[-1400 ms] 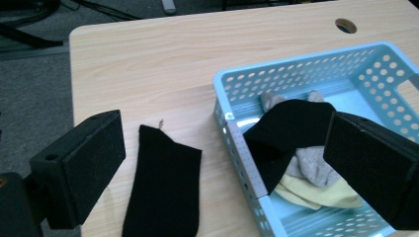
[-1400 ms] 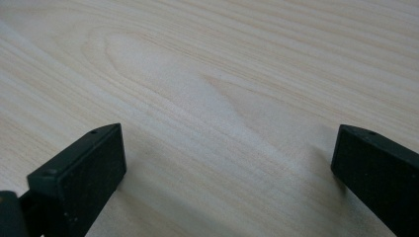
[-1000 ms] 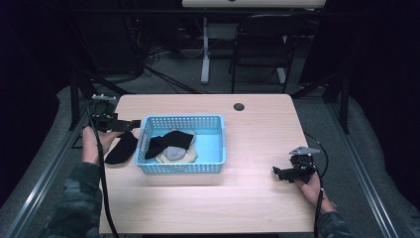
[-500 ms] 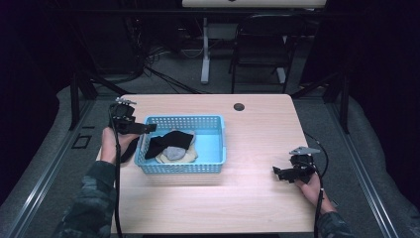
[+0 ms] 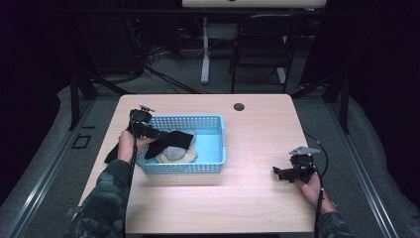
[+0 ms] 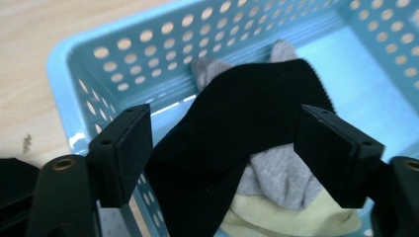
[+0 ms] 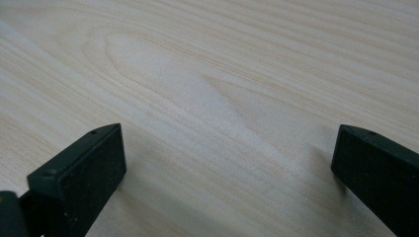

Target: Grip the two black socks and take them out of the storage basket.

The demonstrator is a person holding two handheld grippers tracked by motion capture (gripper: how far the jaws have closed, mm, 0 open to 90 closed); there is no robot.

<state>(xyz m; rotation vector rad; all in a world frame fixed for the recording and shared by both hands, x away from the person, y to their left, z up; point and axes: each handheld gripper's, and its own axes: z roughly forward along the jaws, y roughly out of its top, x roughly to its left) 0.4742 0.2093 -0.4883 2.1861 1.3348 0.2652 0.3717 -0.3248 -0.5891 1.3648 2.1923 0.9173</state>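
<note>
While 1 s ago the left gripper [image 5: 148,131] hung off the basket's [image 5: 208,166] left edge, it's now over that rim, jaws just been closing w/ black sock [image 6: 232,133] between, not pinching yet. Sock drapes basket's left wall. Right gripper [image 5: 282,172] unmoved nr table's [image 5: 257,129] right edge, jaws spread.

– What's that round dark hole [image 5: 239,106] in the pale wooden table [image 5: 257,198], near its far edge?

– A cable port, I'd say. Behind the table stands 1 dark metal-framed chair [image 5: 260,47], beside a white desk leg [image 5: 205,49].

– And black cables [image 5: 163,74] lie on the grey floor.
</note>
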